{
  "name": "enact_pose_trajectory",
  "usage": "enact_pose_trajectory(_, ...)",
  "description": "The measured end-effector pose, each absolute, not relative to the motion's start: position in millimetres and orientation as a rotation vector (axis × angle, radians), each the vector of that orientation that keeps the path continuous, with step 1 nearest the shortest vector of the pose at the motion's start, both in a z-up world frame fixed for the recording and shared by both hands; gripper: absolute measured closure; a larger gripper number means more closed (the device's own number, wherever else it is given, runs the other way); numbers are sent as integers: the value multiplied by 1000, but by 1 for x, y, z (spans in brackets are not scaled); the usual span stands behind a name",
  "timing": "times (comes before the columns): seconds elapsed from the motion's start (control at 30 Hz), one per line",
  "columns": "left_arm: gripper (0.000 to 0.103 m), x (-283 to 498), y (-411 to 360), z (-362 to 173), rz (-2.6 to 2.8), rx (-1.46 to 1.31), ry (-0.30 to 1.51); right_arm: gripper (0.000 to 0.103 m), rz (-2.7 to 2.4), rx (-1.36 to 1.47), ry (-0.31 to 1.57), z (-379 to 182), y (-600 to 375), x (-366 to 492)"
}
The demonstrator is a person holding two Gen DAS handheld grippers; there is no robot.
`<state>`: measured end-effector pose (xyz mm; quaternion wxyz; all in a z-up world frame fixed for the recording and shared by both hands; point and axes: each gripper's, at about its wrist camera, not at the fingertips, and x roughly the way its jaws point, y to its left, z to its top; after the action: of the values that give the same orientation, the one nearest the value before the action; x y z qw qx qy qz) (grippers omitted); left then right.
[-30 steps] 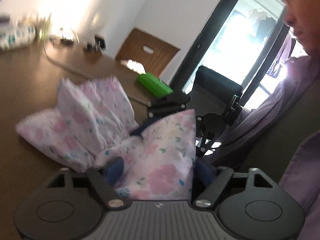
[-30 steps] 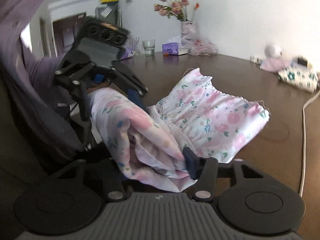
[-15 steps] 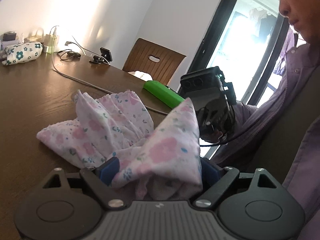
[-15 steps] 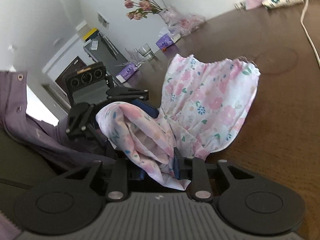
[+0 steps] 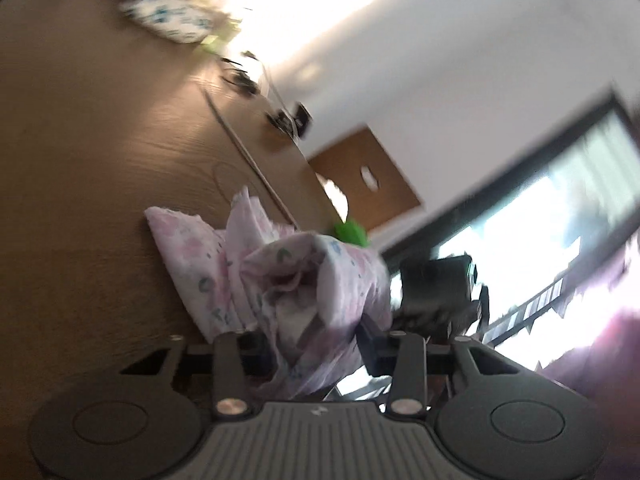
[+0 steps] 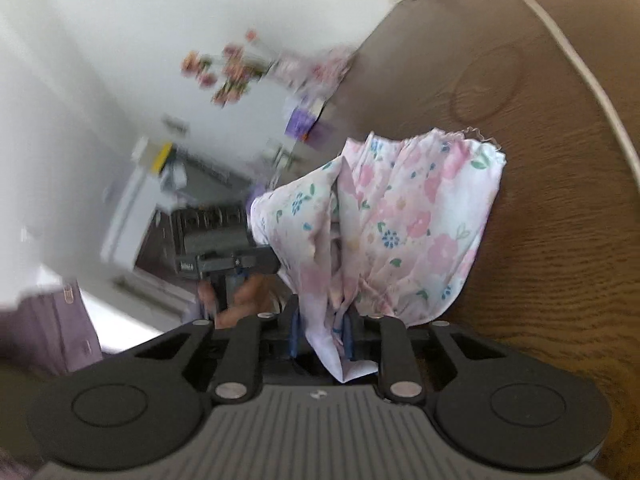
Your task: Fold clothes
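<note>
Both grippers are gripping the one floral garment (image 6: 404, 216), each clenched on a bunch of its cloth: the right gripper (image 6: 322, 336) is pinching a thin gathered edge between nearly closed jaws, while the left gripper (image 5: 316, 344) is holding a thicker wad, its jaws standing wider around it. The holds look paired for a reason — two points of one edge lifted together so the cloth can be carried over itself as a fold, judging by the task. The garment is hanging partly raised off the brown table (image 6: 560, 240), its ruffled far hem still resting on the wood near the table's middle, so that end is acting as the hinge. Both views are tilted and blurred, which suggests the pair is swinging through the fold right now. Counting: two grippers, one garment in hand, one more patterned bundle (image 5: 168, 12) lying at the far edge of the table, one white cable (image 6: 572, 52) running across the wood beside the garment, one green object (image 5: 352, 232) behind the cloth near the table's edge, one wooden chair (image 5: 364, 180) beyond that edge, and one bunch of flowers (image 6: 224, 68) at the far side — too blurred to say more of it.
</note>
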<state>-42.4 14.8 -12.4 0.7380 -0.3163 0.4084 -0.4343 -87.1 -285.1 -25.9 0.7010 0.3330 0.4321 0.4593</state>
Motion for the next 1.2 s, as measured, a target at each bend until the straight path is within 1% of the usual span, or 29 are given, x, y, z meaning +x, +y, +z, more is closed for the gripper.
enact_pose_trajectory(0.07,67,-40,13,-15,-906,-759,911,78,975,758,948,-25,-288,-86)
enact_pose_trajectory(0.17,66,-39,7,-15,-850,-806,924,78,921,722,914,-20,-286,-88)
enact_pose_trajectory(0.23,64,-42,8,-9,-846,-834,878,79,895,701,872,-15,-285,-92)
enact_pose_trajectory(0.3,64,-44,8,0,-851,-834,798,83,880,698,838,-10,-283,-94)
enact_pose_trajectory(0.37,64,-43,6,3,-831,-846,760,83,867,760,826,-10,-289,-93)
enact_pose_trajectory(0.4,62,-42,4,2,-811,-835,754,83,854,771,822,-11,-290,-91)
enact_pose_trajectory(0.43,59,-40,2,1,-789,-818,751,81,839,777,818,-11,-291,-90)
enact_pose_trajectory(0.5,58,-38,-4,-2,-737,-776,758,74,776,707,795,-7,-288,-91)
enact_pose_trajectory(0.53,58,-35,-7,-5,-720,-763,762,68,744,638,762,-2,-286,-94)
enact_pose_trajectory(0.6,58,-31,-12,-11,-688,-769,770,26,716,455,688,6,-274,-106)
enact_pose_trajectory(0.63,58,-29,-13,-14,-670,-780,772,23,709,359,652,8,-266,-111)
enact_pose_trajectory(0.67,58,-27,-13,-17,-661,-790,771,23,702,264,615,10,-257,-117)
enact_pose_trajectory(0.7,58,-26,-12,-18,-661,-800,769,23,693,177,582,12,-249,-121)
enact_pose_trajectory(0.73,58,-25,-11,-19,-662,-811,767,24,684,151,575,10,-243,-120)
enact_pose_trajectory(0.77,58,-24,-11,-19,-668,-817,767,32,677,154,584,8,-237,-117)
enact_pose_trajectory(0.8,58,-24,-10,-19,-673,-820,768,55,664,175,613,4,-237,-112)
enact_pose_trajectory(0.83,58,-25,-9,-19,-677,-820,767,64,653,201,639,0,-236,-106)
enact_pose_trajectory(0.87,52,-27,-7,-18,-693,-813,757,67,654,251,653,0,-240,-101)
enact_pose_trajectory(0.9,44,-30,-5,-16,-713,-804,744,73,675,314,686,0,-246,-94)
enact_pose_trajectory(0.93,21,-34,-4,-14,-747,-773,719,75,702,385,725,-1,-254,-88)
enact_pose_trajectory(0.97,4,-42,-2,-9,-780,-715,669,78,724,467,765,-4,-263,-81)
enact_pose_trajectory(1.0,0,-51,-2,-6,-807,-646,614,81,738,532,797,-9,-275,-77)
enact_pose_trajectory(1.03,0,-60,-3,-2,-832,-574,558,81,743,592,828,-13,-283,-73)
enact_pose_trajectory(1.07,0,-65,-5,1,-856,-515,541,82,751,640,849,-17,-289,-71)
enact_pose_trajectory(1.13,2,-67,-14,0,-871,-424,592,82,759,681,864,-21,-295,-73)
enact_pose_trajectory(1.2,12,-65,-22,-5,-840,-381,668,82,780,684,880,-19,-294,-74)
